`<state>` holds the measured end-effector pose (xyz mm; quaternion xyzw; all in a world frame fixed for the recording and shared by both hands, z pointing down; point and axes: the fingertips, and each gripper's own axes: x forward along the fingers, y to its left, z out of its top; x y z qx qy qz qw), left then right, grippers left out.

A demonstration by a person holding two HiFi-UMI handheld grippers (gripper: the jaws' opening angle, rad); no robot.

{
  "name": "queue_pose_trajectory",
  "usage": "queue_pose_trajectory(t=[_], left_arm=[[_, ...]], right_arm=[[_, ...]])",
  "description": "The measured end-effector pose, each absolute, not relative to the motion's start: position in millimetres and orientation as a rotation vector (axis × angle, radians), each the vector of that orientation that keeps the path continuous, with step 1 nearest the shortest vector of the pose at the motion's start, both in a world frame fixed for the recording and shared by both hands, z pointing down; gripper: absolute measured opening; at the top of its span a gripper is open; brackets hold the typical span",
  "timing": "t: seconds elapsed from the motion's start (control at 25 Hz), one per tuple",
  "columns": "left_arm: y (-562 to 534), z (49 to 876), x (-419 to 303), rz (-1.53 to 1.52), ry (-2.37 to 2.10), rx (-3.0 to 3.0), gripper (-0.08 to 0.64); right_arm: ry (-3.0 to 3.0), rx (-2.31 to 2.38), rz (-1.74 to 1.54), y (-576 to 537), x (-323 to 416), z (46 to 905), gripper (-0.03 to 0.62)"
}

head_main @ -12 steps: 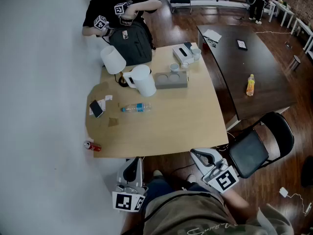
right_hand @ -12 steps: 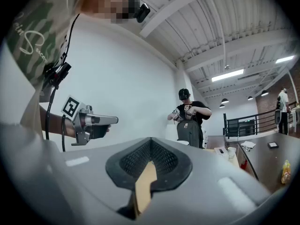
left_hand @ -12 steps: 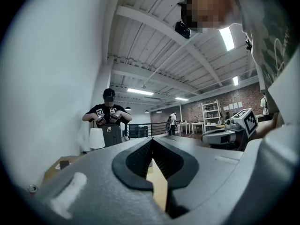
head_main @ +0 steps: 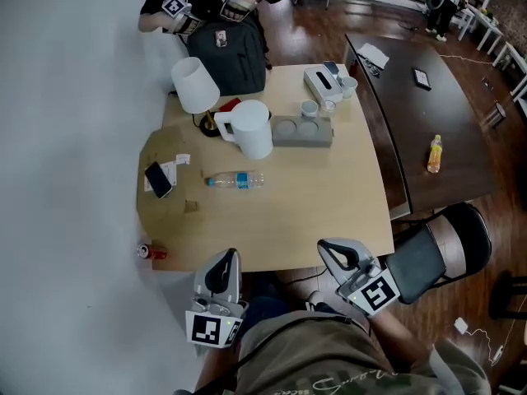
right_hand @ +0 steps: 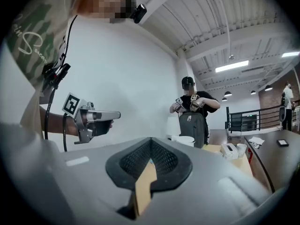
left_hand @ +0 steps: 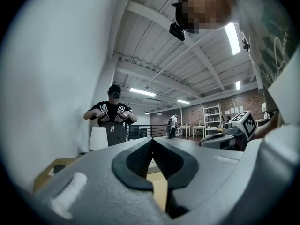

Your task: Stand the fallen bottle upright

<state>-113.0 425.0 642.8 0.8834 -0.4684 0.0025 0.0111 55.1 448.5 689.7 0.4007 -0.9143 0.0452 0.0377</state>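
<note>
Fallen bottle well beyond left tool

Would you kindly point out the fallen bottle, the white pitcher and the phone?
fallen bottle [head_main: 237, 180], head view, its blue label.
white pitcher [head_main: 253, 132], head view, its side wall.
phone [head_main: 158, 179], head view, its dark screen.

This is an open, loft-style office or shared workroom: a light wooden tabletop stands on a dark wood floor, with a long dark meeting tabletop just to its right and a black office chair at its near right corner. Beyond its far end are a black railing, white shelves against a brick wall and more white tables with people by them. Overhead run white ceiling beams and strip lights.
</note>
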Motion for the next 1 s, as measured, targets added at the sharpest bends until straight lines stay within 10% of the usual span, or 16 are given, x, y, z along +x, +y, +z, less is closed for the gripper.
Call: queue_pose_trajectory(t=[0.76, 0.88, 1.0], left_arm=[[280, 667, -193, 0.041, -1.264, 2.759, 0.003], [284, 666, -193, 0.05, -1.266, 2.746, 0.003], [282, 671, -197, 0.071, -1.274, 2.718, 0.003]], right_arm=[[-2.247, 0.535, 0.054, 246, -137, 861, 0.01], [-2.005, 0.314, 0.028, 225, -149, 940, 0.316], [-1.804, 0.169, -0.055, 197, -154, 1013, 0.316]])
